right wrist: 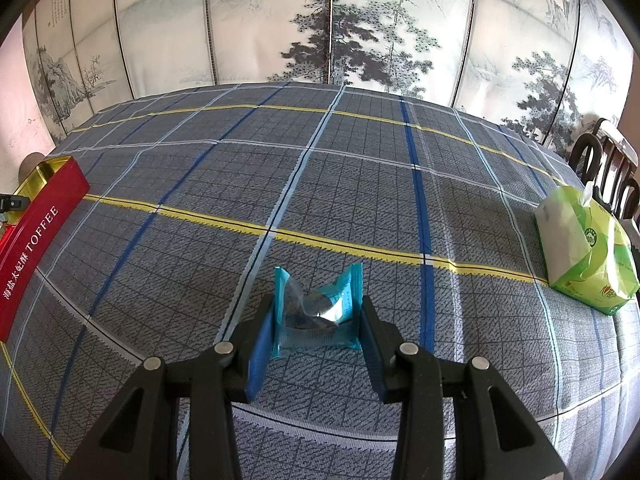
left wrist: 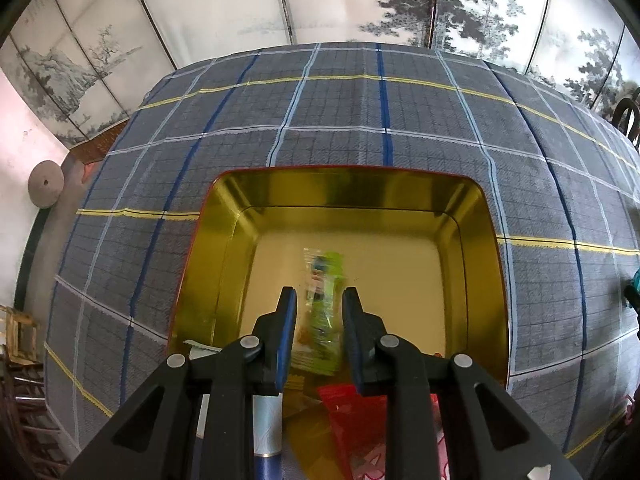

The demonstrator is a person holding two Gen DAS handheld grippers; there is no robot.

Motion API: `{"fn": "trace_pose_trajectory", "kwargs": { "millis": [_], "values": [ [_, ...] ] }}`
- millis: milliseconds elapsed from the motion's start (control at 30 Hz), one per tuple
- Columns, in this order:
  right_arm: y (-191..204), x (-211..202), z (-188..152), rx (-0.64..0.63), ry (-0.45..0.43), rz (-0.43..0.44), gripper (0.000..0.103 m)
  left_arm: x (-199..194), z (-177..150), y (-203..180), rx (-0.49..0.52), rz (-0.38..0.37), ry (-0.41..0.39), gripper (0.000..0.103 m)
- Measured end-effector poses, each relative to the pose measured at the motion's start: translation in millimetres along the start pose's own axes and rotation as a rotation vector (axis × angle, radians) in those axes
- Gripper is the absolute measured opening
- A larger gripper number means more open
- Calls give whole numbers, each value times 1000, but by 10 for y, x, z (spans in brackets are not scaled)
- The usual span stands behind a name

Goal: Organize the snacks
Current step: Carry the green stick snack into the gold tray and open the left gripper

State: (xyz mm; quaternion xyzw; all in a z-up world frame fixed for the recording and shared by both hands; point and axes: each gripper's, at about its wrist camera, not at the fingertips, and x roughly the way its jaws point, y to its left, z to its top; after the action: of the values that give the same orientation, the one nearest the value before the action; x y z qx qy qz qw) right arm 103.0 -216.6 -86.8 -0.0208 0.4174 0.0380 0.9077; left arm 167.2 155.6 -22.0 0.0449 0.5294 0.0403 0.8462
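My left gripper [left wrist: 320, 294] hangs over the open gold-lined tin [left wrist: 360, 196] and points down into it. It is shut on a green snack packet [left wrist: 326, 320], which looks blurred and stands lengthwise between the blue pads. Under the fingers a red packet [left wrist: 352, 404] and a pale blue packet [left wrist: 268, 420] lie in the tin. My right gripper [right wrist: 316, 304] hovers low over the checked tablecloth [right wrist: 360, 200], shut on a crumpled teal snack packet [right wrist: 312, 332]. The tin's red side, marked TOFFEE [right wrist: 36, 236], shows at the far left of the right wrist view.
A green and white tissue pack [right wrist: 584, 248] lies on the cloth at the right. Dark wooden chairs [right wrist: 600, 160] stand behind the table's right edge. A painted folding screen [right wrist: 320, 20] closes off the back. A wooden stool [left wrist: 20, 340] stands left of the table.
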Motion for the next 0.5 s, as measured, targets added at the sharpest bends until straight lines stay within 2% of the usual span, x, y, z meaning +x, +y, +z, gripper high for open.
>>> {"fn": "trace_pose_trajectory", "kwargs": {
  "millis": [233,500],
  "values": [
    [5,0,-1,0,0,-1,40,-139,-21,-7,1,8,-34,25],
    [0,-5,-1,-3,-1,-3,40,-402,-84,-42,4,17,-88,34]
  ]
}}
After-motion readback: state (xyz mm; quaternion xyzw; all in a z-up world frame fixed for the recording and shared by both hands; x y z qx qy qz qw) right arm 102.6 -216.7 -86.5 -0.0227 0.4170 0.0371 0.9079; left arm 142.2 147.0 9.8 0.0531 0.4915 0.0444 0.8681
